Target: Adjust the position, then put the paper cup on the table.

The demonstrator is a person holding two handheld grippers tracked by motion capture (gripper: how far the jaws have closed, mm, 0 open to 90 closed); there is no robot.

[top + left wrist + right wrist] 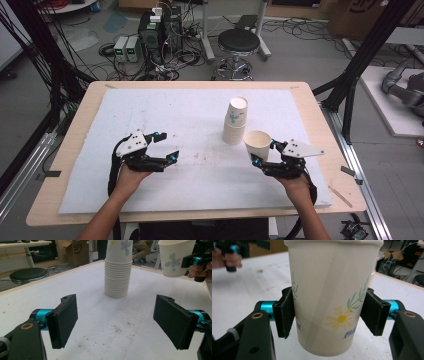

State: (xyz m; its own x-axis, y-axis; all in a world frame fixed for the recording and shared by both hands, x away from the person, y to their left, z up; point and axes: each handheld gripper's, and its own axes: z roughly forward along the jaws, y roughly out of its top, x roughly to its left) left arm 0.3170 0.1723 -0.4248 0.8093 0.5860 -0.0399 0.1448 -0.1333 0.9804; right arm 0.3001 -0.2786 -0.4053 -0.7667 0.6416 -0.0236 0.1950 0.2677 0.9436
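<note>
The right hand-held gripper (pixel 329 315) is clamping a light, crushable paper cup (pixel 332 297) at mid-wall, right of centre frame, while the left hand-held gripper (pixel 117 322) is hanging open.

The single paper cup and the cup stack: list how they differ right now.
The single paper cup is clamped upright in the right tongs, off the table; the cup stack stands free on the white mat. The single cup is one cup, mouth up; the stack is many nested cups, its top one bottom up, so taller. The left tongs are open, touching neither. Both are white paper with flower prints.
</note>
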